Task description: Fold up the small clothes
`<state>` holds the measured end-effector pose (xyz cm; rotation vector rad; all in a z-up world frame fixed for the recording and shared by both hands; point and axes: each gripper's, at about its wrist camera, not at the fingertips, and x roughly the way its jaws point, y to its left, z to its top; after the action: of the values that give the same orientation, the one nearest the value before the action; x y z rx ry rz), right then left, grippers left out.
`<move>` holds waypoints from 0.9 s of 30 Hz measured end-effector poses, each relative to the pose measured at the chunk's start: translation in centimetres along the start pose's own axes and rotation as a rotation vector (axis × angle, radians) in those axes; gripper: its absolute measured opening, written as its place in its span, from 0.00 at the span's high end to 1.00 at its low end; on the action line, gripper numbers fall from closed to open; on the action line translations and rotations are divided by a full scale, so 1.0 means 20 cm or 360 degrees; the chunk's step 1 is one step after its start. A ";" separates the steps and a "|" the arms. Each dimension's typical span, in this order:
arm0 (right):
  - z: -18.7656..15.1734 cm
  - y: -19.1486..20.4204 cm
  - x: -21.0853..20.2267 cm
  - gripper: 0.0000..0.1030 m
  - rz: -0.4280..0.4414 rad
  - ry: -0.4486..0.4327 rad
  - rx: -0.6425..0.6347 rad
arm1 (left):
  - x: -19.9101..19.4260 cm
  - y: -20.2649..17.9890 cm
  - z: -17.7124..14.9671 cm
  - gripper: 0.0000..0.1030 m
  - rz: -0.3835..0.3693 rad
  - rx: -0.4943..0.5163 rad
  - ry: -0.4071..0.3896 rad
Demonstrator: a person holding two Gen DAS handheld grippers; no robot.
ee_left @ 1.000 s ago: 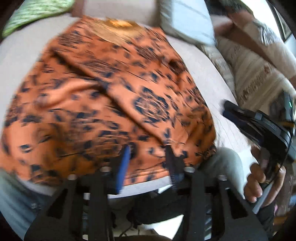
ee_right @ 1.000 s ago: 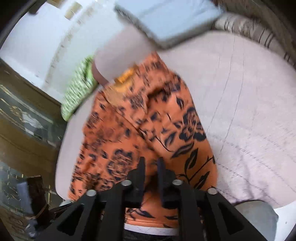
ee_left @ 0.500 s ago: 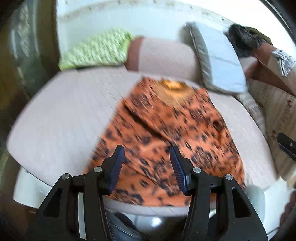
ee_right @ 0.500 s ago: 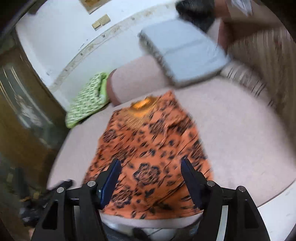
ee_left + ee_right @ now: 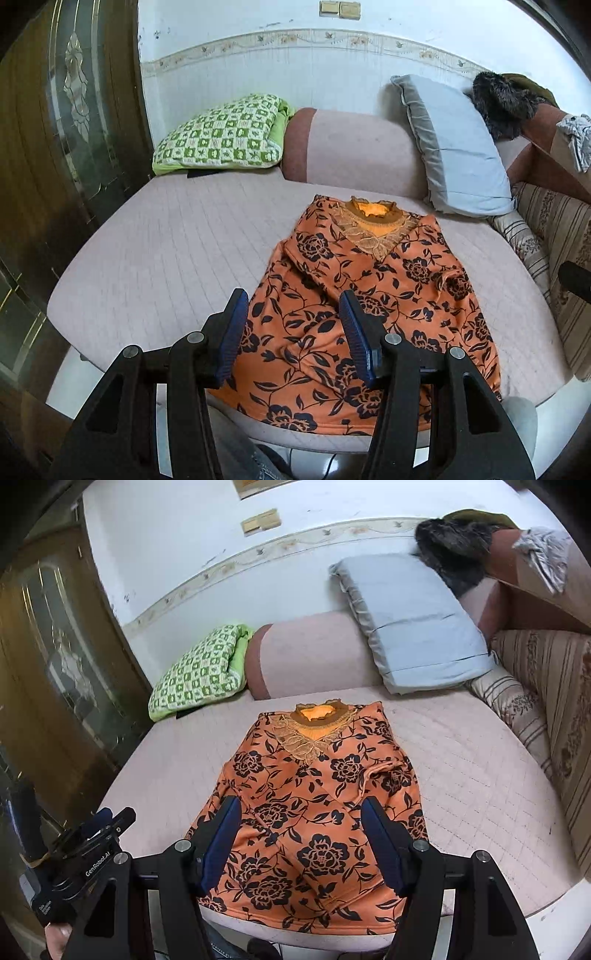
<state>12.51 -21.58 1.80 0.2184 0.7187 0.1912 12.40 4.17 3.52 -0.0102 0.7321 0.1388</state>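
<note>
Across the pink quilted mattress (image 5: 177,251) lies the orange floral top (image 5: 314,805), sleeves already folded in, its long axis running straight away from both tools: lace collar (image 5: 314,731) far, hem at the near edge. Both tools hang above the hem, clear of the cloth. The right gripper (image 5: 306,845) straddles the hem's middle with jaws spread wide and empty; the left gripper (image 5: 291,332), also parted and empty, sits over the hem's left half.

top (image 5: 373,295) on bed (image 5: 177,258); pillows behind (blanket (image 5: 221,136) left)
</note>
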 end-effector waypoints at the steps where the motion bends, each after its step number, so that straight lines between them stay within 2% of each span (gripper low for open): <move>1: 0.00 0.00 0.02 0.37 0.0032 0.0020 0.0011 | 0.00 -0.01 0.00 0.50 0.0007 0.0009 0.0006; 8: 0.04 -0.06 0.13 0.37 0.0089 0.0105 0.0080 | 0.07 -0.05 0.03 0.50 0.0014 0.0045 0.0031; 13: 0.08 -0.15 0.22 0.37 0.0095 0.0106 0.0134 | 0.22 -0.04 0.09 0.50 -0.0065 -0.0010 0.0128; 18: 0.13 -0.29 0.40 0.37 0.0139 0.0191 0.0230 | 0.44 -0.05 0.20 0.50 -0.0144 -0.0005 0.0203; 21: 0.18 -0.39 0.54 0.37 0.0110 0.0235 0.0257 | 0.61 -0.04 0.27 0.50 -0.0185 -0.0051 0.0305; 25: 0.26 -0.52 0.75 0.39 0.0113 0.0305 0.0305 | 0.88 -0.04 0.37 0.50 -0.0152 -0.0103 0.0376; 27: 0.29 -0.58 0.85 0.39 0.0111 0.0326 0.0326 | 1.01 -0.04 0.42 0.51 -0.0179 -0.0139 0.0415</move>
<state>30.14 -29.34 -7.67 0.4239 0.9360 0.2086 32.95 6.38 -3.67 -0.1548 0.9831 0.0619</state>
